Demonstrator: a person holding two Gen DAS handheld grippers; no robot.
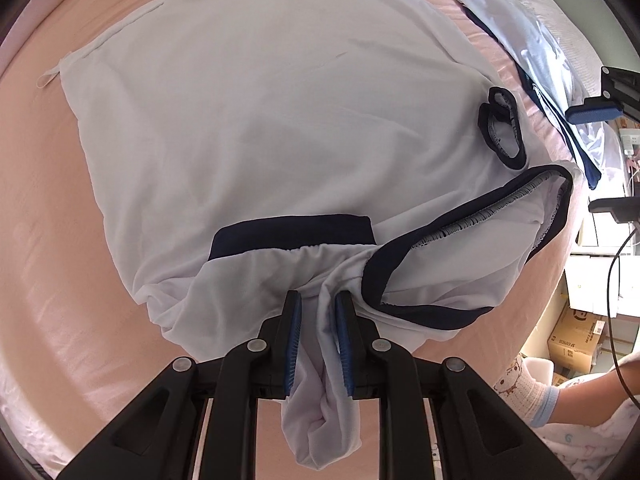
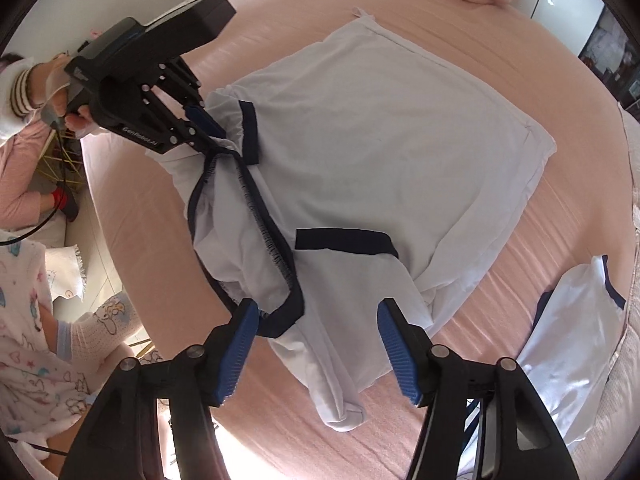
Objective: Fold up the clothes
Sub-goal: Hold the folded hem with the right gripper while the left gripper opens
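Pinching the white shirt (image 1: 256, 120) near the bed's (image 1: 48, 240) edge with our left gripper (image 1: 316, 312), our right gripper (image 2: 316, 336) wide open, we think tugging could mess its folded sleeves.

From my right wrist view I read "GenRobot.AI" in pale letters on the black body of the left hand-held gripper (image 2: 200, 114). In the left wrist view, a brown cardboard box (image 1: 576, 338) on the floor carries dark print, too small and tilted for me to read.
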